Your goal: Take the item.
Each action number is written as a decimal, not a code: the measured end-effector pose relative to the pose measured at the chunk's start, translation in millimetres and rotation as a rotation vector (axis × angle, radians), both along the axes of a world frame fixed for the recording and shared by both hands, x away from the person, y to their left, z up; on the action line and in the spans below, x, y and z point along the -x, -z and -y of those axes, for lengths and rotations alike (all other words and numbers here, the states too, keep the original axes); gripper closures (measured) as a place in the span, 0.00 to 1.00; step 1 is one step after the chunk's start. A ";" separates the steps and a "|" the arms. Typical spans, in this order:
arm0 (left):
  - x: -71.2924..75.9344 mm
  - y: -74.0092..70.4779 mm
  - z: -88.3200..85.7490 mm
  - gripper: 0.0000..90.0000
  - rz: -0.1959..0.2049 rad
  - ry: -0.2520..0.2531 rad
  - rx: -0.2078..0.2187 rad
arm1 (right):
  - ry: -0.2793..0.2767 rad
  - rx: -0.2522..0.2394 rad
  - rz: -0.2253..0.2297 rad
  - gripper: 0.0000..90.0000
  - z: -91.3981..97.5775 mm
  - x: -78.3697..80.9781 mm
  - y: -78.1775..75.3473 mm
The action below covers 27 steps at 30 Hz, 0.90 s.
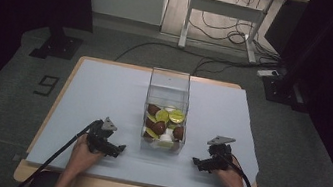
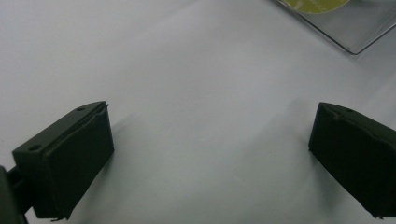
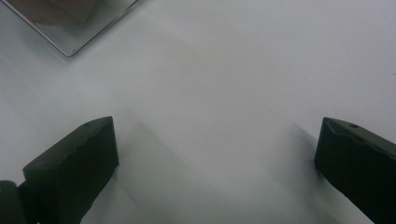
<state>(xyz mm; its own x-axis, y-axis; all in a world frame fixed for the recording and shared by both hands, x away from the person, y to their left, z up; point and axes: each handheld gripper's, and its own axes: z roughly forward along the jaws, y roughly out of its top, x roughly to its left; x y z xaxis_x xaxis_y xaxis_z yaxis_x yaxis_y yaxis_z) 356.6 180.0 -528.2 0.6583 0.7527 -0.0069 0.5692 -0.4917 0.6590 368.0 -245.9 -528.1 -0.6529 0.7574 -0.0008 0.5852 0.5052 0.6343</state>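
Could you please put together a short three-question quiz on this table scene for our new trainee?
1. True or false: the left gripper is closed on a capsule.
2. Where do the brown and yellow-green capsules lie? A) on the sheet B) inside the clear box C) between the fingers
3. Fill in: the right gripper rests on the ____ sheet, beside the box.

Key: 1 false, its jaws stand apart over bare sheet. 2 B. 3 white.
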 end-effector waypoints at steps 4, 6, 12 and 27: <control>-0.1 0.0 -0.2 0.00 -0.001 0.001 0.000 | 0.004 0.004 -0.007 0.00 -0.8 -0.5 -0.8; -0.1 0.0 -0.2 0.00 -0.001 0.001 0.000 | 0.004 0.006 -0.009 0.00 -0.7 -0.5 -1.4; -0.2 0.0 -0.2 0.00 -0.001 0.001 0.000 | 0.000 0.008 -0.005 0.03 0.0 0.3 -5.0; -0.2 0.1 -0.1 0.00 -0.001 0.000 0.002 | -0.028 -0.106 0.041 0.01 2.5 3.1 -22.2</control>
<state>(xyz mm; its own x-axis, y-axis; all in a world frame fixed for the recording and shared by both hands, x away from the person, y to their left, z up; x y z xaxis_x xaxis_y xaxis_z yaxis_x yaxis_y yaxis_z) 356.8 180.1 -528.3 0.6581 0.7529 -0.0089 0.5700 -0.4904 0.6593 364.9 -248.4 -506.0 -0.6753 0.7358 0.0510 0.5442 0.4503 0.7079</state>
